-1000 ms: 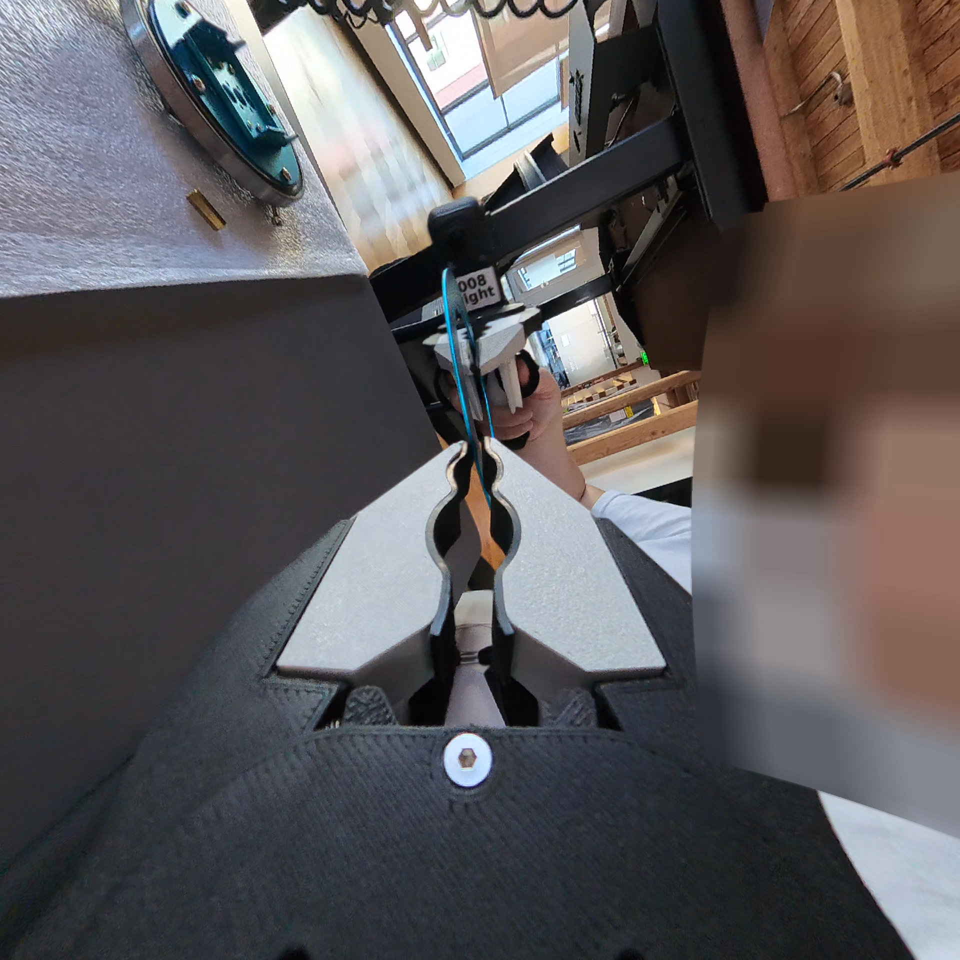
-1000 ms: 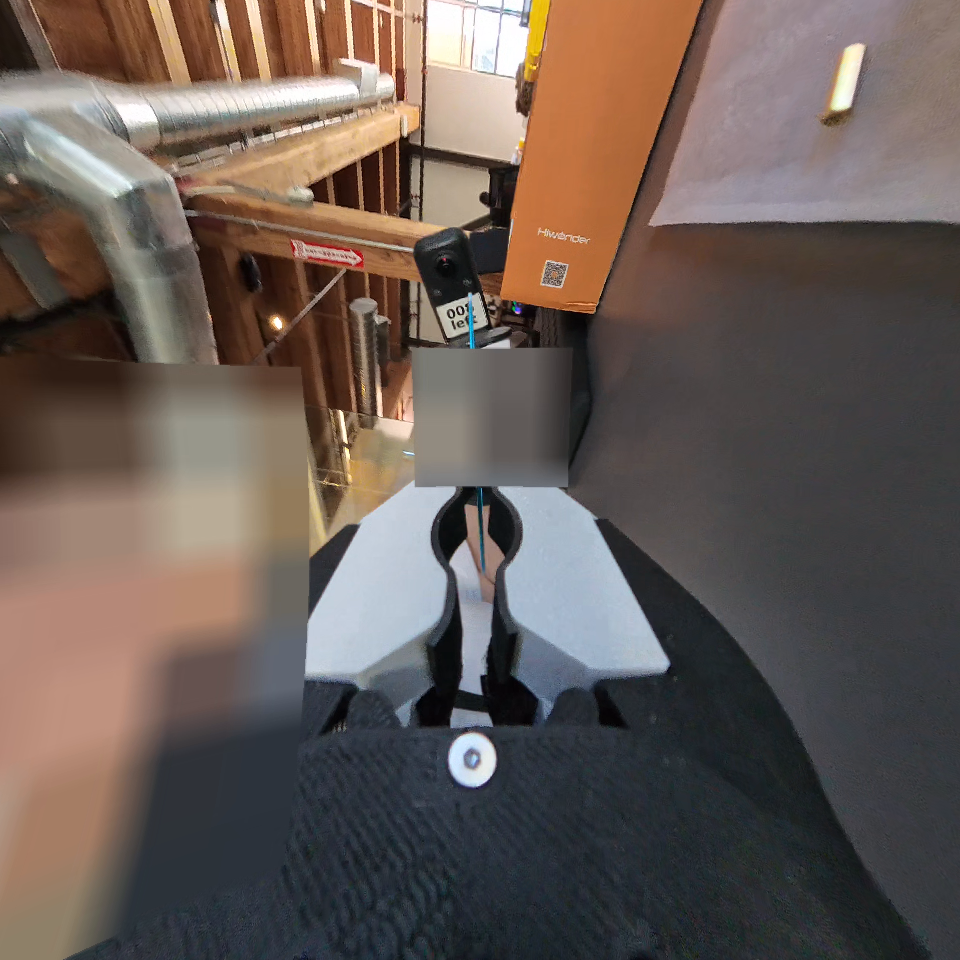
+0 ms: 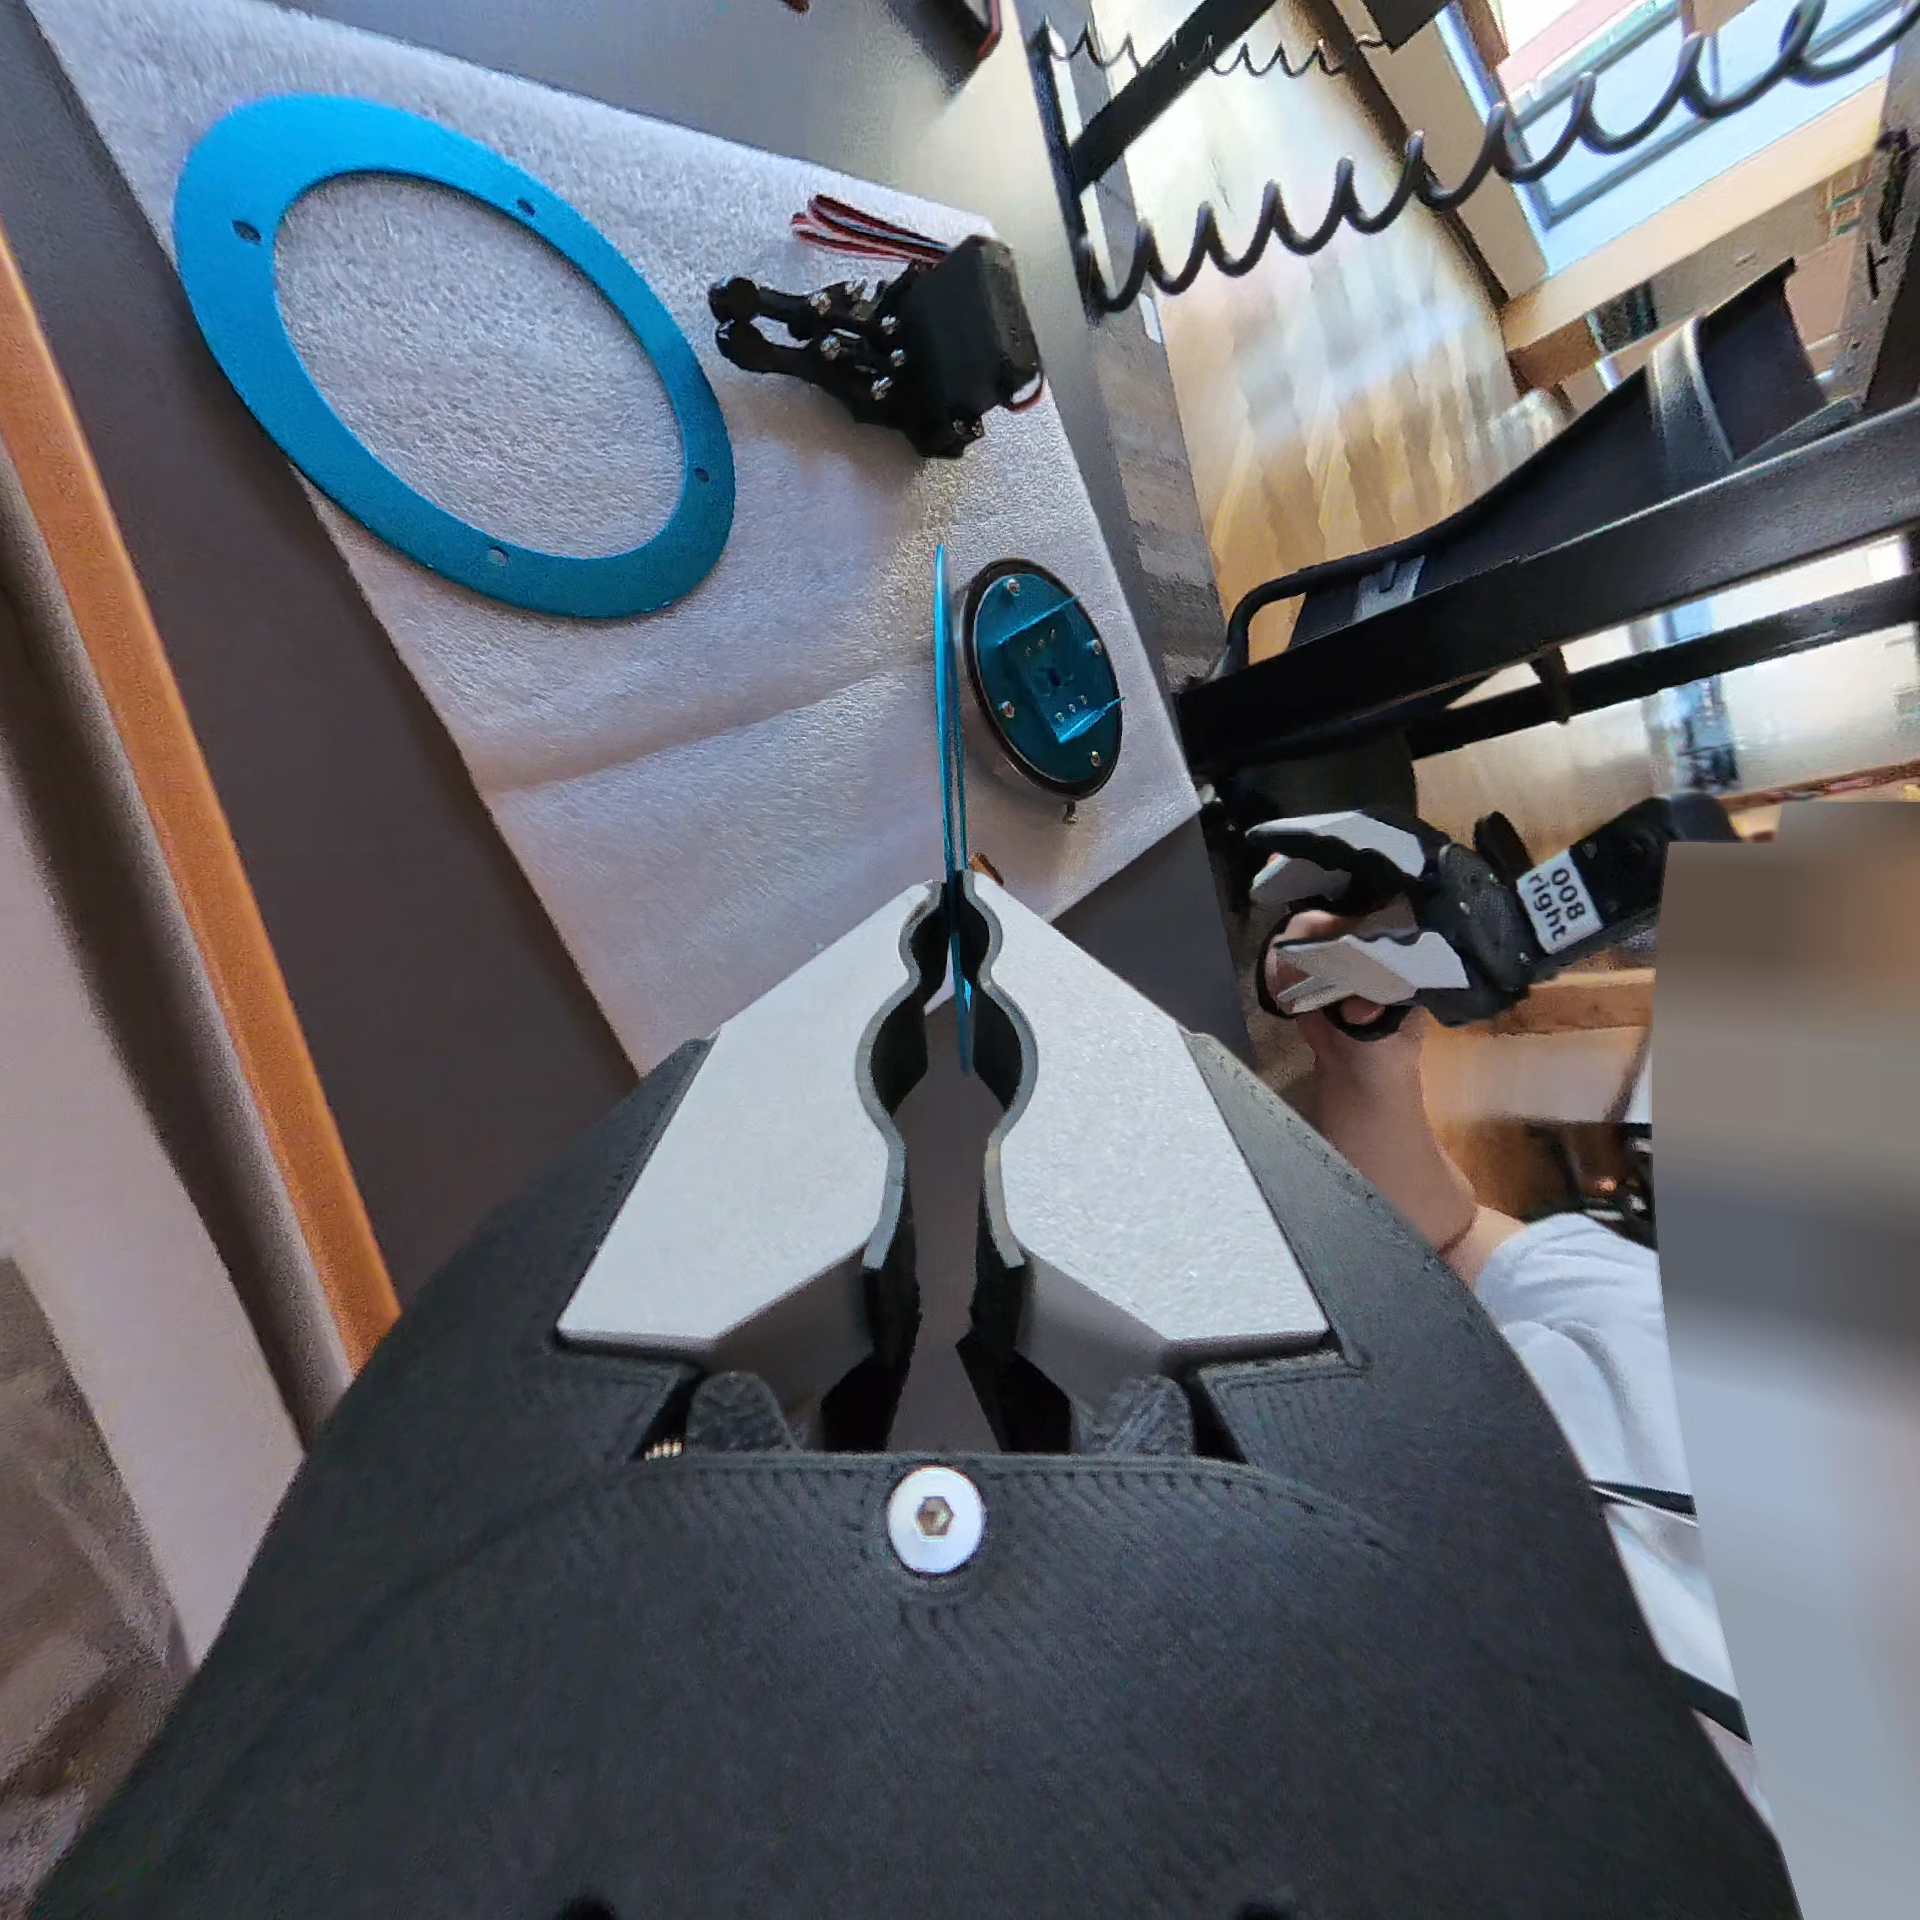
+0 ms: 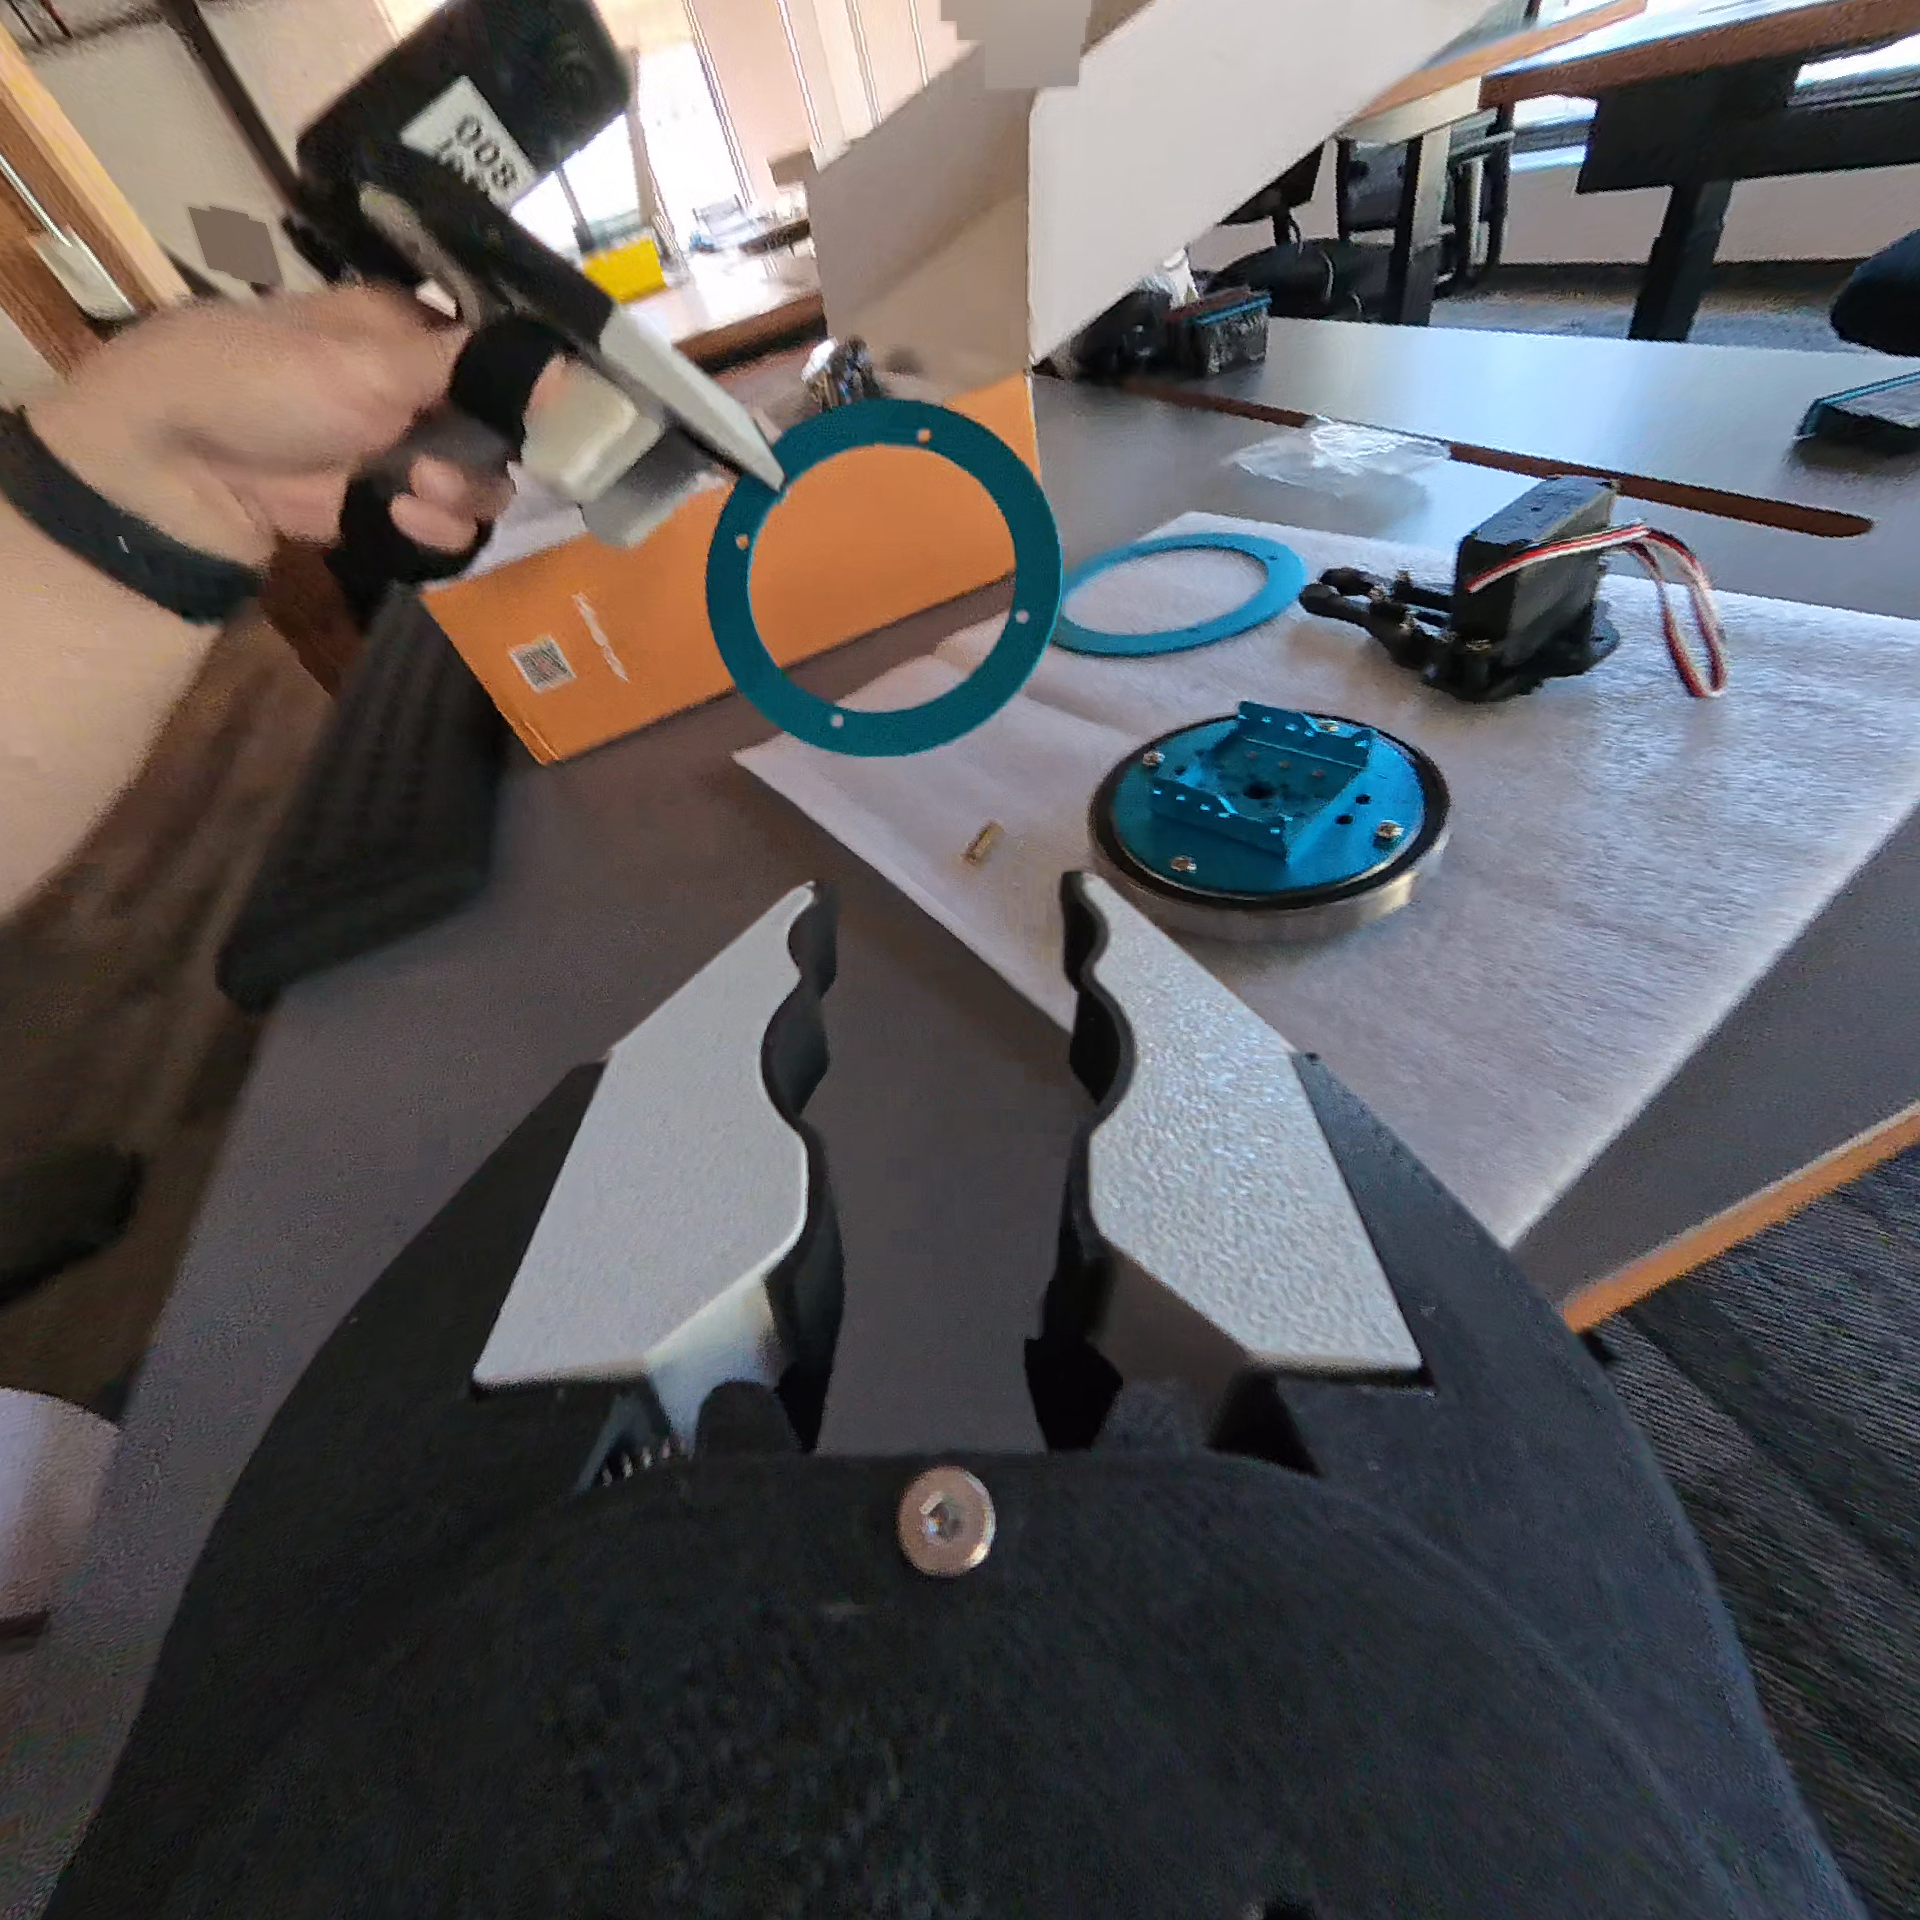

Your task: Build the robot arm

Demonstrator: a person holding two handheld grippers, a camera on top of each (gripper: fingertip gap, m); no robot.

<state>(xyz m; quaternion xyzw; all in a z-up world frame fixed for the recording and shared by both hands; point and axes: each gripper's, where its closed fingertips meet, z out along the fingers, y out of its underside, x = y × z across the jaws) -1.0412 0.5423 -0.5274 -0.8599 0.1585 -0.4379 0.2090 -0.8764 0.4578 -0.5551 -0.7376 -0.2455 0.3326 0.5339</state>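
1. Right wrist view, nearest: the right gripper (image 4: pixel 940 925) hangs over the dark table (image 4: pixel 582 935) with its fingers spread wide and nothing between them.
2. Just beyond it, on a white foam sheet (image 4: pixel 1558 862), lie a small brass standoff (image 4: pixel 981 842) and, to its right, a round blue base with a bracket (image 4: pixel 1268 821); the brass piece is the thing nearest the empty gripper.
3. Up and to the left, the left gripper (image 4: pixel 764 468) is closed on the rim of a thin blue ring (image 4: pixel 883 577), carried in the air, clear of the table.
4. Left wrist view: the same blue ring (image 3: pixel 951 790) appears edge-on, pinched at the tips of the left gripper (image 3: pixel 956 904).
5. Farther on the foam: a second blue ring (image 4: pixel 1179 592) lying flat, and to its right a black servo claw (image 4: pixel 1486 613) with red and white wires.
6. Surface and room: a grey-brown table with a wooden edge; an open orange cardboard box (image 4: pixel 665 623) at its far left; beyond, other desks, dark carpet and bright windows.
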